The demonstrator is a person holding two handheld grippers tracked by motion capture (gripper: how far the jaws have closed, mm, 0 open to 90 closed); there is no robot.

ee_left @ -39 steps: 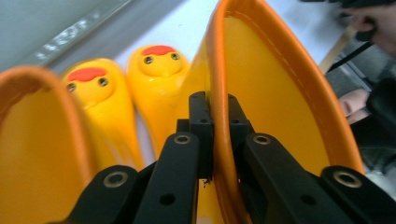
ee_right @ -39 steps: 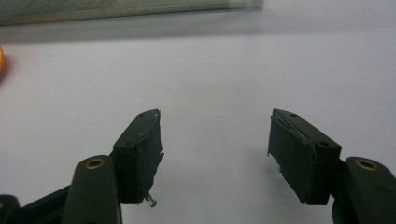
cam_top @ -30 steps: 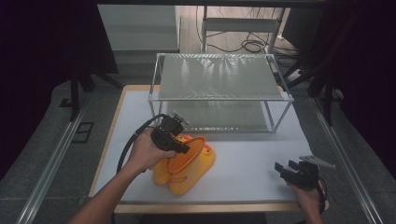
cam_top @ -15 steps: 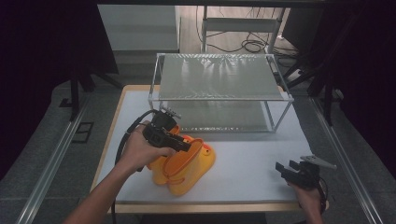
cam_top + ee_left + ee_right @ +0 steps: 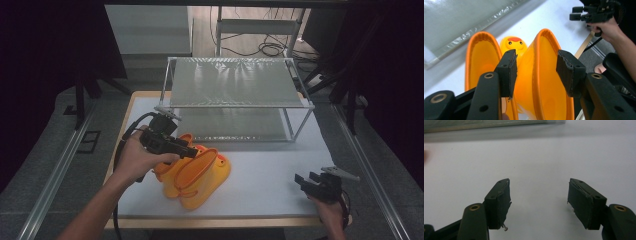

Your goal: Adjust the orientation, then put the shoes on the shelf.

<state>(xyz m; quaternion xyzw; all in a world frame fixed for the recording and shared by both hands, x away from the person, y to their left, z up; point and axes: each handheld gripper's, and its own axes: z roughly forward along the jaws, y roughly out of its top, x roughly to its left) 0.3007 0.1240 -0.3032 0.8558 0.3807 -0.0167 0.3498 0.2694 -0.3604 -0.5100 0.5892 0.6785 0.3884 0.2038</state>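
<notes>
A pair of orange-yellow rubber boots [image 5: 197, 175] lies on its side on the white table, left of centre. My left gripper [image 5: 192, 152] hovers just over their tops. In the left gripper view its jaws have just been opening and now stand open [image 5: 536, 72], with the rim of the nearer boot [image 5: 546, 85] between them but untouched by the pads. The other boot [image 5: 480, 62] and a duck face [image 5: 513, 43] lie just beyond. My right gripper [image 5: 306, 181] rests near the front right edge, open [image 5: 539, 202] over bare table.
A two-level metal rack with mesh shelves [image 5: 235, 82] stands across the back half of the table [image 5: 280, 160]. The other hand and its gripper [image 5: 586, 13] show far off in the left gripper view. Dark floor and cables surround the table.
The left gripper's jaws have opened off the boot's rim, and the left hand has drawn up and slightly back to the left. The boots have stayed put. The right gripper has not moved.
</notes>
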